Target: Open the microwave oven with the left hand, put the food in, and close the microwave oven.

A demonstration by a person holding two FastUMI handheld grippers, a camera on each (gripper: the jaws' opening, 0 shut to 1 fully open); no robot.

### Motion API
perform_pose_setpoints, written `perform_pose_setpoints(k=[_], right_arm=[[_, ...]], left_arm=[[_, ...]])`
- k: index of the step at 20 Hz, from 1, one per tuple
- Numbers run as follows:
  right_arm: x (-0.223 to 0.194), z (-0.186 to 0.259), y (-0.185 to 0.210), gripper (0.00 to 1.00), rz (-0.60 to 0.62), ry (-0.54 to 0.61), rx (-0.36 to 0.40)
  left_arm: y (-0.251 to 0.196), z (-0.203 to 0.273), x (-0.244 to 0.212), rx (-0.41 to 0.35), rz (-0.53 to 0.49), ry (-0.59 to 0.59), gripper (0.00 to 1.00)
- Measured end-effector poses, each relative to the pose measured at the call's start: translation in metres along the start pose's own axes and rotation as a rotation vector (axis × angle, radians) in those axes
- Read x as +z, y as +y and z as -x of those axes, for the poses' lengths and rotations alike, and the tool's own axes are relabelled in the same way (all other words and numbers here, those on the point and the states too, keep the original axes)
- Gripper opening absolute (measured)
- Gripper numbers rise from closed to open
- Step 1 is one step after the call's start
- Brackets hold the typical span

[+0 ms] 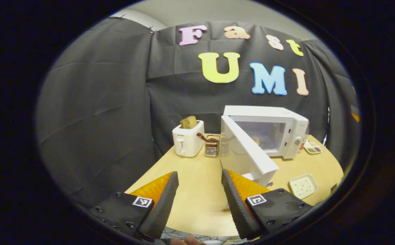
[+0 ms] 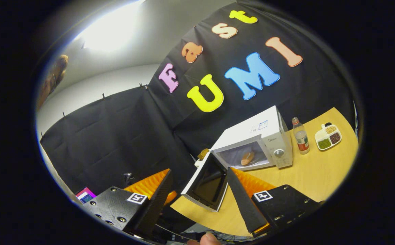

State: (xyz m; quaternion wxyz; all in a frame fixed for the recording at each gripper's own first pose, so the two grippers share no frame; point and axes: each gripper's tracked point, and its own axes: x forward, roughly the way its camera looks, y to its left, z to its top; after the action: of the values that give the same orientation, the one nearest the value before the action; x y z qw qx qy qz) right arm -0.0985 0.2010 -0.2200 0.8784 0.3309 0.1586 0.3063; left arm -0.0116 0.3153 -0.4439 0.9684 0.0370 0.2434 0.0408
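White sheet metal forms the microwave oven [image 1: 279,131], which stands at the back of the wooden table [image 1: 197,190], against the black cloth wall. Its door [image 1: 248,153] is swung wide open on the left-side hinge. The food [image 2: 247,157], a brownish bun-like piece, already lies inside the cavity. Remaining step, by judgement: close the door.

Handling: the door is rigid and probably light, and it turns freely on its hinge. No grip is required. Push on the outer face near the free edge, away from the hinge. The oven body may slide on the smooth table if it is pushed hard, so apply steady pressure until the latch catches. The window panel [image 2: 209,185] is best left unloaded.

Tongs: the left gripper [image 1: 197,185] is spread wide, holds nothing and touches nothing; it stands well short of the door. The right gripper [image 2: 199,185] is likewise spread wide and empty.
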Motion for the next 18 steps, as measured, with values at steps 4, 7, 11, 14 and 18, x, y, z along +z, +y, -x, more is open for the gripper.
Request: perform_pose_setpoints(k=[4,7,11,14,18], right_arm=[[0.020,-0.015,-0.003,0.97,0.001,-0.056,-0.086],[0.029,-0.022,-0.007,0.97,-0.006,-0.076,-0.150],[0.034,-0.024,-0.011,0.97,-0.032,-0.083,-0.194],[0.039,-0.021,-0.011,0.97,-0.067,-0.099,-0.212],[0.059,-0.017,-0.003,0.97,-0.053,-0.143,-0.214]], left_arm=[[-0.012,-0.053,-0.020,-0.083,0.032,0.039,0.90],[-0.020,-0.070,-0.033,-0.121,0.054,0.083,0.83],[-0.050,-0.075,-0.034,-0.195,0.013,0.083,0.82],[-0.078,-0.079,-0.034,-0.257,0.009,0.092,0.82],[-0.113,-0.093,-0.027,-0.313,-0.001,0.088,0.82]])
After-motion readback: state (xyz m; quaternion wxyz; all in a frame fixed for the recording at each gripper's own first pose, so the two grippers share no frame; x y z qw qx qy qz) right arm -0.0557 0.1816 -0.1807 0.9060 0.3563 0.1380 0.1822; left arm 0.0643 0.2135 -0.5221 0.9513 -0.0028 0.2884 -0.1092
